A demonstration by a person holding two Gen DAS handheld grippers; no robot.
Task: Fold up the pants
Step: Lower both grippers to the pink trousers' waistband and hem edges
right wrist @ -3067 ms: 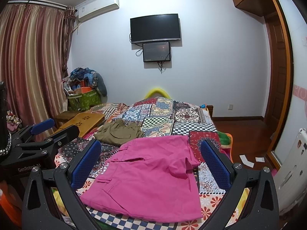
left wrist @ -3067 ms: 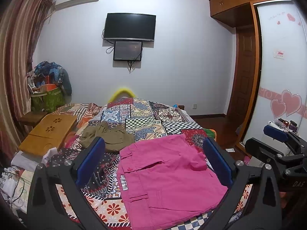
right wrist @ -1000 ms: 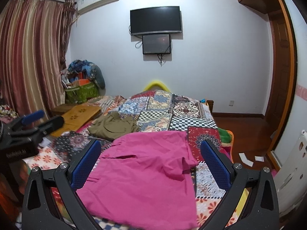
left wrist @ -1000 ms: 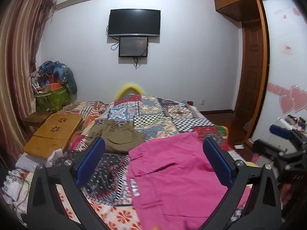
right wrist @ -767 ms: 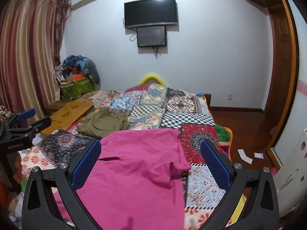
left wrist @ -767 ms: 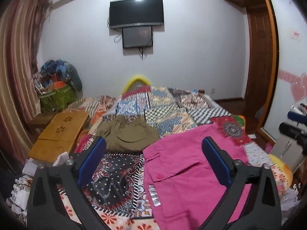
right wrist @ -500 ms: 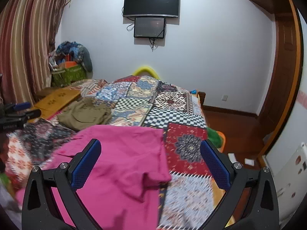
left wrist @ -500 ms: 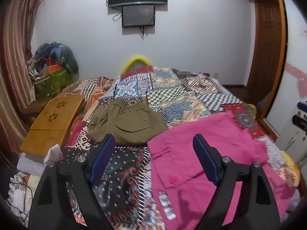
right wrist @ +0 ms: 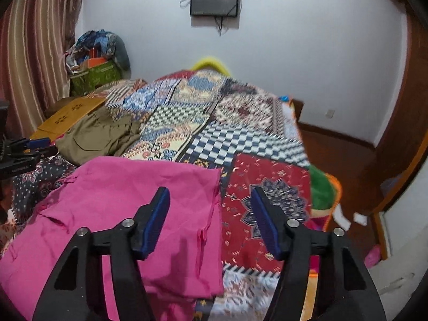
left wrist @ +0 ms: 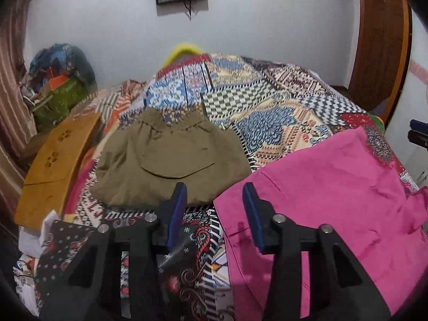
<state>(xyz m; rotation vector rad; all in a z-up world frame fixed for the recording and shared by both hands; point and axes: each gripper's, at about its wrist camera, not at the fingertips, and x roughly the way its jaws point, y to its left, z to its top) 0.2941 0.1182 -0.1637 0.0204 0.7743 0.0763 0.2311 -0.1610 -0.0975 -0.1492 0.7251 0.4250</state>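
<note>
The pink pants (left wrist: 321,200) lie spread on the patchwork bed (left wrist: 267,112), at its near end. The left gripper (left wrist: 214,208) hovers over the pants' left far corner, its fingers (left wrist: 176,211) parted with a gap between them, holding nothing. The right gripper (right wrist: 211,214) hangs over the pants' right edge, fingers (right wrist: 156,219) likewise apart and empty. Folded olive shorts (left wrist: 171,157) rest just beyond the pink pants, beside a wooden tray (left wrist: 53,157).
</note>
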